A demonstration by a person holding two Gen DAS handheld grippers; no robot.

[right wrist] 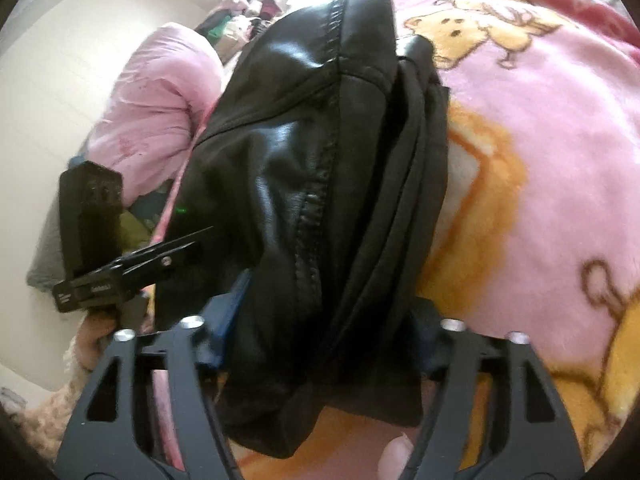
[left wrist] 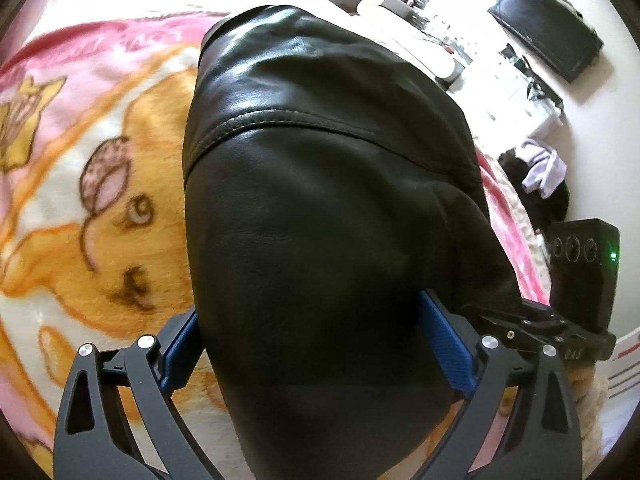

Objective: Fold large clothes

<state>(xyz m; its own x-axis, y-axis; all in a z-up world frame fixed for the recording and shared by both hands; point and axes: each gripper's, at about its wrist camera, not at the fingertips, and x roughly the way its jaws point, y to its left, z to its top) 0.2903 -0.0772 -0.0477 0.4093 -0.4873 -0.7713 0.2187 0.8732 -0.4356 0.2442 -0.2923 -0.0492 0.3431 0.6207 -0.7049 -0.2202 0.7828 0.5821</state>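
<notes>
Black leather jacket (left wrist: pixel 320 200) bundled on the pink blanket (left wrist: pixel 100 184), thick and slick.

Left gripper (left wrist: pixel 316 356) straddles the jacket's near end, wide; whether it bites, I can't tell. Right gripper (right wrist: pixel 320 344) likewise.

My worry: heavy folds slide out and the bundle springs open.

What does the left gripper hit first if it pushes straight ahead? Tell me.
The black leather jacket. Its bulk already sits between the left gripper fingers and fills the view ahead, so the gripper would press straight into it, with the pink cartoon blanket probably beneath. Depth is unclear.
</notes>
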